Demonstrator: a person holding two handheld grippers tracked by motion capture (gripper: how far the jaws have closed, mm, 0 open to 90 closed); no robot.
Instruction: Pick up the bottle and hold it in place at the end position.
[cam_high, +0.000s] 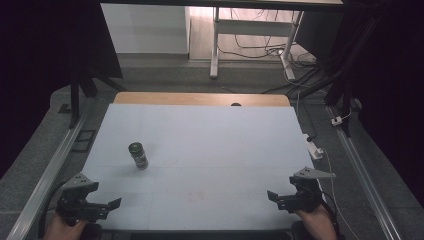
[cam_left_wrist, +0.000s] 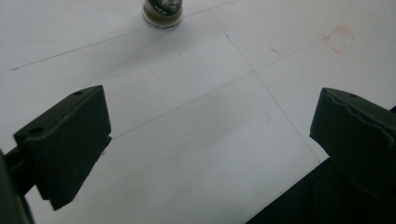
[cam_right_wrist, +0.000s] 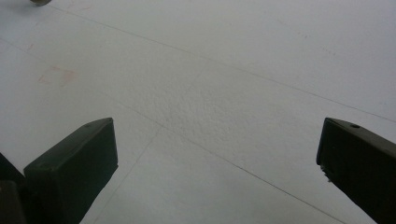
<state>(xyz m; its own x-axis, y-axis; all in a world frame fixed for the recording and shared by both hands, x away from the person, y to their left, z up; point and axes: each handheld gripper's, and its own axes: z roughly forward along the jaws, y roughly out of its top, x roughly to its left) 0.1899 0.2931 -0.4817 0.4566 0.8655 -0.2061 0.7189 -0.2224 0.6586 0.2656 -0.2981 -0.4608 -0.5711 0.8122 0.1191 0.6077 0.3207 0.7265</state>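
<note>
A pale white sheet is covering the table, with a strip of bare wood showing along its far edge; faint seam lines are crossing the sheet, and a reddish smudge is marking it near the middle front; beyond the table a grey floor is carrying a white desk frame and a tangle of cables; dark curtains are closing in on both sides.

A small dark jar is standing upright on the left half of the table, well apart from both claws; the left gripper view is catching its lower part at the top edge, straight ahead between the jaws, while the right gripper view is showing just a sliver of it in the top left corner.

The left claw is hovering over the near left corner, jaws standing wide with nothing between them; the right claw is hanging over the near right edge, equally wide and empty; the black front edge of the table is lying just under the left claw; bare sheet is stretching between claws and jar.
</note>
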